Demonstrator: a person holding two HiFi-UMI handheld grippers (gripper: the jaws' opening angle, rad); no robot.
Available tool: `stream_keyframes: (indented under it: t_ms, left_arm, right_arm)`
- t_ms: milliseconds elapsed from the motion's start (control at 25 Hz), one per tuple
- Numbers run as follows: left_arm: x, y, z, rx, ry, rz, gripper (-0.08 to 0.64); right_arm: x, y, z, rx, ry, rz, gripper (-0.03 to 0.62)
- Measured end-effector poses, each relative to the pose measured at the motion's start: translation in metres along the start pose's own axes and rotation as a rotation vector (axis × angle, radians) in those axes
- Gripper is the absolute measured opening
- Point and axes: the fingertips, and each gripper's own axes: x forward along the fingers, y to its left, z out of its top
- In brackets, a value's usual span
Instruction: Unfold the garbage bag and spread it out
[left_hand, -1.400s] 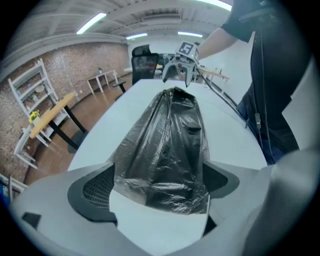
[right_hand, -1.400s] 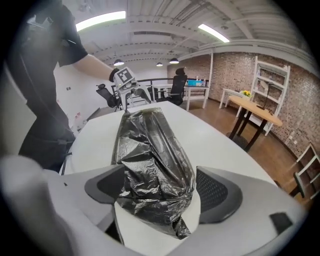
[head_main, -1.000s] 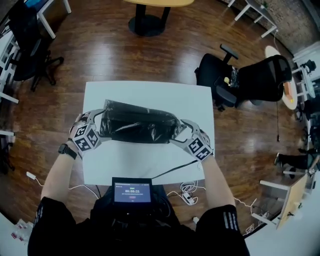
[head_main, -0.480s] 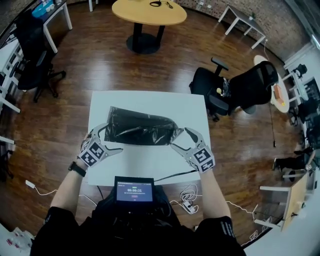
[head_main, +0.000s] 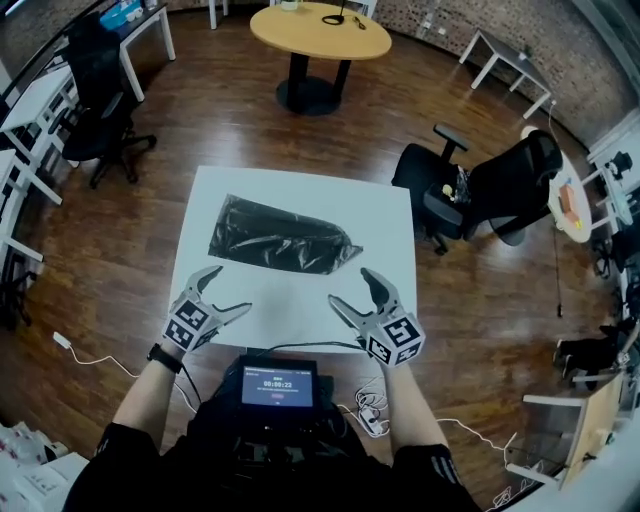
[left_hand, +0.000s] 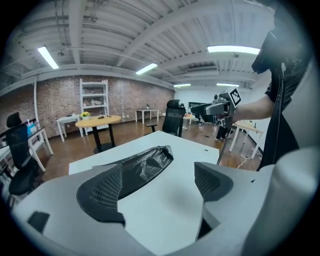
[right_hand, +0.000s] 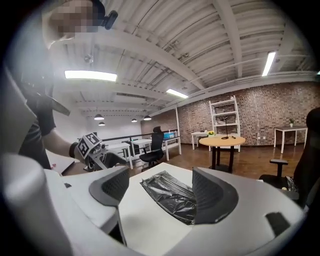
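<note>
Garbage bag, black and glossy, lies as a crumpled, elongated bundle on the far half of the white counter, running slantwise from the far left toward the right edge, with wrinkles catching the light along its length. Neither tool touches it. The left hand-held gripper hangs over the near left part of the counter, well short of the bag, its jaws standing apart with only bare counter top between them; they have just been closing partway and have hold of nothing. The right hand-held gripper hangs over the near right part, also clear of the bag, its jaws spread with nothing between the pads; they too have just been narrowing a little. In the left gripper view the bag shows beyond the jaws, partly behind the left-hand one; in the right gripper view it lies ahead, partly behind the right-hand one. A small lit screen sits at the person's chest, just past the near edge, where a dark cable runs. On the wooden floor beyond stand a round wooden table and, to the right, a black office chair.
</note>
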Motion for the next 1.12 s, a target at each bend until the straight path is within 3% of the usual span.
stream_keyframes:
  t_ms: [160, 360, 440, 480, 720, 800, 1120]
  left_arm:
    - [-0.015, -0.039, 0.001, -0.023, -0.043, 0.057, 0.328]
    - [-0.035, -0.079, 0.008, -0.051, -0.072, 0.052, 0.23]
    - [-0.04, -0.086, 0.005, -0.042, -0.053, 0.053, 0.228]
    - [-0.042, -0.089, 0.001, -0.037, -0.038, 0.055, 0.225]
    - [-0.048, -0.1, -0.012, -0.071, 0.005, 0.046, 0.231]
    - [-0.046, -0.103, -0.019, -0.083, 0.006, 0.021, 0.344]
    - [-0.058, -0.109, -0.024, -0.165, -0.039, -0.038, 0.371]
  right_arm:
    - [-0.033, 0.014, -0.002, 0.076, -0.068, 0.047, 0.426]
    - [-0.058, 0.038, -0.01, 0.107, -0.074, 0.089, 0.423]
    - [-0.063, 0.043, -0.014, 0.111, -0.064, 0.084, 0.404]
    - [-0.066, 0.045, -0.017, 0.113, -0.058, 0.077, 0.359]
    - [-0.081, 0.051, -0.026, 0.138, -0.039, 0.023, 0.344]
    - [-0.084, 0.055, -0.031, 0.141, -0.025, 0.017, 0.344]
    - [-0.087, 0.071, -0.039, 0.161, -0.007, -0.004, 0.342]
